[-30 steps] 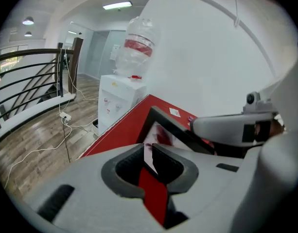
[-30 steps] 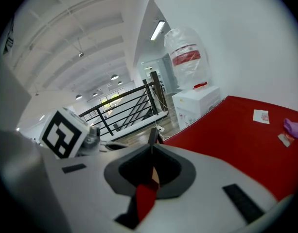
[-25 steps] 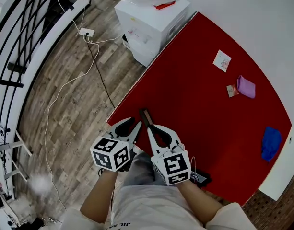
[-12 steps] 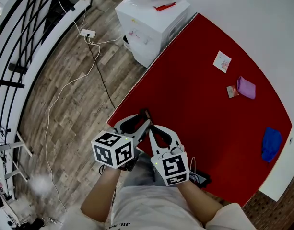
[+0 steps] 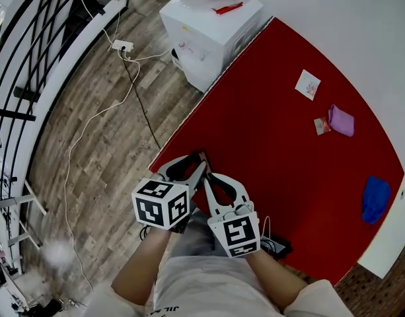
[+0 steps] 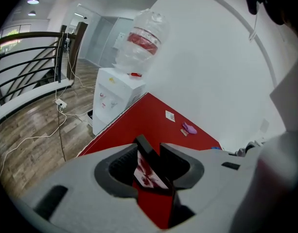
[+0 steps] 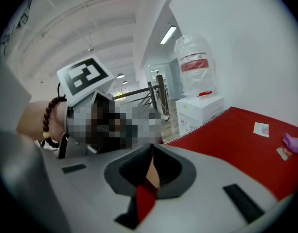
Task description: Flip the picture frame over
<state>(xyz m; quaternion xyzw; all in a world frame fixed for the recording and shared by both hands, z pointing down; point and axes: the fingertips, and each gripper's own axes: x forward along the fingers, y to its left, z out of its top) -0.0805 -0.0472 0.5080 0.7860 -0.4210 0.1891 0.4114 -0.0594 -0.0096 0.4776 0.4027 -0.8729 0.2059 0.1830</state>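
The picture frame [image 5: 201, 158] stands on edge at the near left corner of the red table [image 5: 275, 144]. It is dark-rimmed, with a red and white picture [image 6: 149, 171] facing the left gripper view. My right gripper [image 5: 209, 176] is shut on it, and its thin edge [image 7: 151, 177] shows between the closed jaws [image 7: 151, 149]. My left gripper [image 5: 194, 164] reaches in from the left. Its jaws are opening, with the frame's top corner in the gap [image 6: 149, 148] between them, and the pads do not press on it.
A white water dispenser [image 5: 212, 25] stands off the table's far left edge, with cables on the wood floor [image 5: 116, 111] and a railing further left. A card [image 5: 306, 84], a purple object [image 5: 340, 120] and a blue cloth [image 5: 375, 199] lie far right.
My left gripper has swung right, up to the frame, and its jaws have spread around the frame's top. The right gripper and the frame have kept still.
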